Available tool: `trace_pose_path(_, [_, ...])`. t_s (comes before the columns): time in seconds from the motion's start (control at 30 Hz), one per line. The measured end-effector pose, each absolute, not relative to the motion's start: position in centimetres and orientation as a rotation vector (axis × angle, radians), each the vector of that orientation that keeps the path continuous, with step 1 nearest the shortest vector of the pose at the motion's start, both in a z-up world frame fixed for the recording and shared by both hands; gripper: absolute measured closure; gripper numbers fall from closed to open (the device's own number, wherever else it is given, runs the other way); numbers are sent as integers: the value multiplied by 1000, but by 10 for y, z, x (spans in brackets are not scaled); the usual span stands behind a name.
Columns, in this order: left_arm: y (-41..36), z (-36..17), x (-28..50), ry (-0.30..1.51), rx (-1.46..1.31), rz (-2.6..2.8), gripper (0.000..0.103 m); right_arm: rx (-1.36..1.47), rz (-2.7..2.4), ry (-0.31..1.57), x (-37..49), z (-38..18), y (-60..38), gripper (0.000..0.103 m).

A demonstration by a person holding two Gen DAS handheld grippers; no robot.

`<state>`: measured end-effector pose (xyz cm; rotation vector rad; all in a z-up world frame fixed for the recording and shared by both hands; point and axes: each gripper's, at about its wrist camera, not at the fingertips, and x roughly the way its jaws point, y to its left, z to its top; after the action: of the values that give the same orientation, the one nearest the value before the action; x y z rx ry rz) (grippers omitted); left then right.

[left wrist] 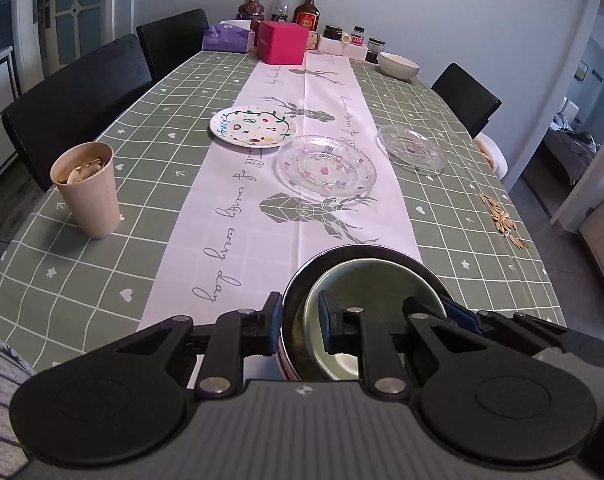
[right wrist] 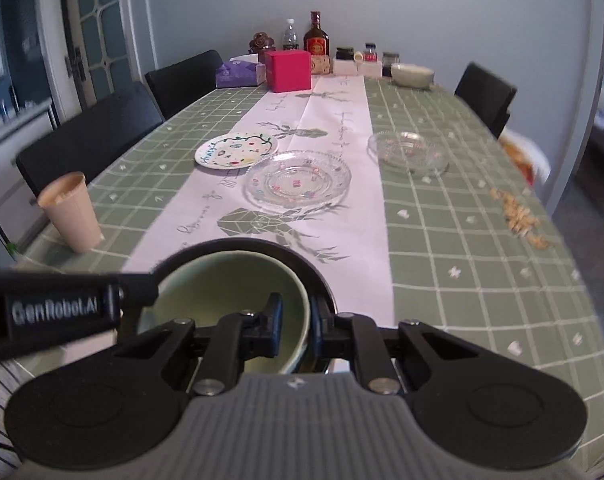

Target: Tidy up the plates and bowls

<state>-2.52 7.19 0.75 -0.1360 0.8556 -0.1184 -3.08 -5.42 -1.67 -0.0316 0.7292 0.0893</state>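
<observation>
A pale green bowl (left wrist: pixel 366 280) sits nested inside a dark bowl (left wrist: pixel 358 249) at the near end of the table. My left gripper (left wrist: pixel 300 320) is shut across both rims on the left side, one finger outside the dark bowl and the other inside the green one. My right gripper (right wrist: pixel 298 318) is shut on the right rim of the green bowl (right wrist: pixel 230 280), with one finger inside it and the other between it and the dark bowl (right wrist: pixel 262 245). Further up the table lie a painted white plate (left wrist: pixel 253 127), a glass plate (left wrist: pixel 326 166) and a glass dish (left wrist: pixel 412 148).
A white bowl (left wrist: pixel 398 65) stands at the far right. A paper cup (left wrist: pixel 88 188) filled with shells stands on the left. Seeds (left wrist: pixel 502 216) are scattered by the right edge. A pink box (left wrist: pixel 282 42), a tissue box, bottles and jars line the far end. Black chairs flank the table.
</observation>
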Motion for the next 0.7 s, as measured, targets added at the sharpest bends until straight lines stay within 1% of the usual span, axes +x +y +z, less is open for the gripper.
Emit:
trace_pose_path(0.07, [71,9,-27,851,-129,-120,81,-61,89,721,-33,-19,-50,90])
trace_pose_path(0.13, [71,9,-29,850,-128,-127,81,-59,103,722,-33,-20,-49,87])
trace_pose_path(0.2, [71,9,-30,849,-126,-129,80,-28,127,715,-35,-20,-51,75])
trace_pose_path(0.33, [70,10,-31,848,-117,-121,80,-29,134,689,-39,-16,-49,67])
trace_pose_path(0.4, [69,11,-31,843,-119,-120,78,-34,138,659,-44,-11,-49,57])
trace_pose_path(0.47, [70,13,-32,836,-117,-118,75,-37,144,647,-47,-5,-50,52])
trace_pose_path(0.53, [72,15,-32,836,-128,-120,74,-21,157,646,-49,-1,-52,49])
trace_pose_path(0.6, [74,18,-32,829,-139,-119,71,3,160,647,-52,3,-55,42])
trace_pose_path(0.67, [75,21,-33,819,-145,-115,65,21,168,641,-54,6,-59,40])
trace_pose_path(0.7, [76,23,-33,815,-146,-114,64,28,168,641,-54,7,-60,38])
